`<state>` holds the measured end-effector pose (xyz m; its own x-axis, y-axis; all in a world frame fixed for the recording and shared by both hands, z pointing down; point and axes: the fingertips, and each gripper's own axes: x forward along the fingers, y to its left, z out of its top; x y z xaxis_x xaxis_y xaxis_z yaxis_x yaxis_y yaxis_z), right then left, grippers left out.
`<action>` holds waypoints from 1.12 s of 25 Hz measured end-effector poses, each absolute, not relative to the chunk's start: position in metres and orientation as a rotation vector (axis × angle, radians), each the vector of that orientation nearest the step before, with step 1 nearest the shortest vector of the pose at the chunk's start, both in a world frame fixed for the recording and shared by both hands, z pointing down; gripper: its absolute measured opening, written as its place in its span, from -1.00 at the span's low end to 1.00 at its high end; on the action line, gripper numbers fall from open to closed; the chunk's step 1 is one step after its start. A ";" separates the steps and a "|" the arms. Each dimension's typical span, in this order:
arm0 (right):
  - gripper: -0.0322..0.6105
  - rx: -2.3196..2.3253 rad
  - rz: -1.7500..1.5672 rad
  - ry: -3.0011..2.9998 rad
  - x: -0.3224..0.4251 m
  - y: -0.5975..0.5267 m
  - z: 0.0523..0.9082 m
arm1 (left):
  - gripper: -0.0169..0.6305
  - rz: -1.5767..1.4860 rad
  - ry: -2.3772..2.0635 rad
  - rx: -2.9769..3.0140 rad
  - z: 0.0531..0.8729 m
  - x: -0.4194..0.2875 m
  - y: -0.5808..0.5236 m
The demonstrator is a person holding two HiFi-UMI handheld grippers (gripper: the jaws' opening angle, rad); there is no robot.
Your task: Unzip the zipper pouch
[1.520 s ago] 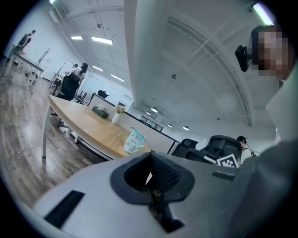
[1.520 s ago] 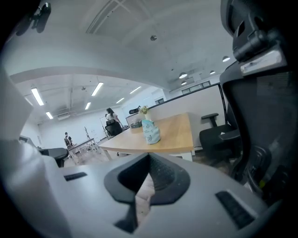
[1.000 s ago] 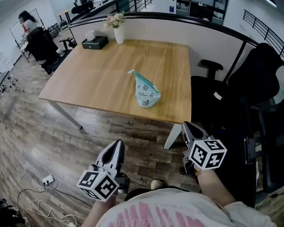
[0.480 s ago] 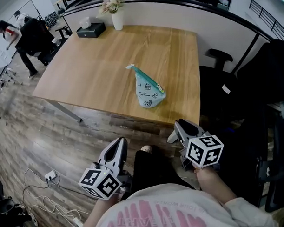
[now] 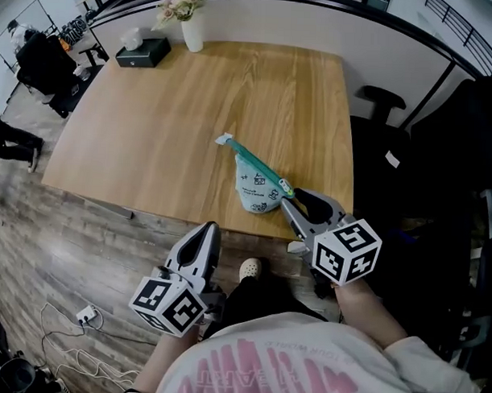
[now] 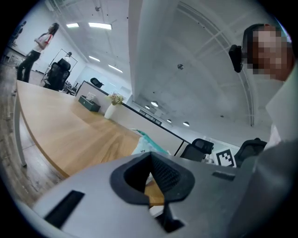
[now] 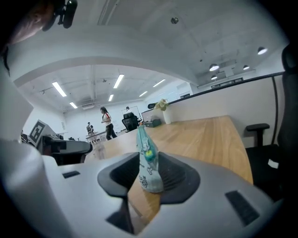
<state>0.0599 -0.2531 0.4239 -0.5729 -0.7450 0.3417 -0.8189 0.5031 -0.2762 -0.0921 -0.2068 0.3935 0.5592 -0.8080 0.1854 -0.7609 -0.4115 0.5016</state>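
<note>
Office flooring of grey-brown planks surrounds a light wooden table. At the table's far edge stand a white vase of flowers and a black tissue box. Black office chairs stand along its right side.

A pale blue printed fabric zipper pouch lies on the table close to the near edge, right of the middle. Its narrow end points away and to the left, its wide end faces the person, and the teal zipper runs along its upper right side. A green zipper pull sits at the near end of that zipper.

The right gripper reaches over the near table edge with its jaws apart and nothing between them. Its tips are just beside the pouch's wide end and the green pull; contact cannot be made out. In the right gripper view the pouch stands straight ahead, framed in the gap between the jaws.

The left gripper is held lower and nearer the person, off the table and well apart from the pouch. Its jaws are only narrowly parted and hold nothing. Through that slit, the left gripper view shows the pouch farther off on the tabletop.
</note>
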 end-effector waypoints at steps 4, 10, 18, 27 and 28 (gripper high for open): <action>-0.50 1.329 0.627 -2.547 0.053 -0.268 0.428 | -0.94 -0.097 -1.233 2.264 0.399 -0.092 -0.224; -0.65 1.301 0.615 -2.570 0.048 -0.272 0.422 | -0.94 -0.082 -1.211 2.272 0.400 -0.086 -0.235; -0.73 1.118 0.511 -2.674 0.028 -0.254 0.392 | -0.90 -0.069 -1.117 2.449 0.366 -0.066 -0.232; -0.75 0.935 0.219 -2.717 -0.005 -0.222 0.361 | -0.58 0.053 -0.950 2.614 0.328 -0.025 -0.216; -0.75 0.918 0.192 -2.722 -0.008 -0.218 0.358 | -0.50 0.072 -0.943 2.611 0.328 -0.022 -0.215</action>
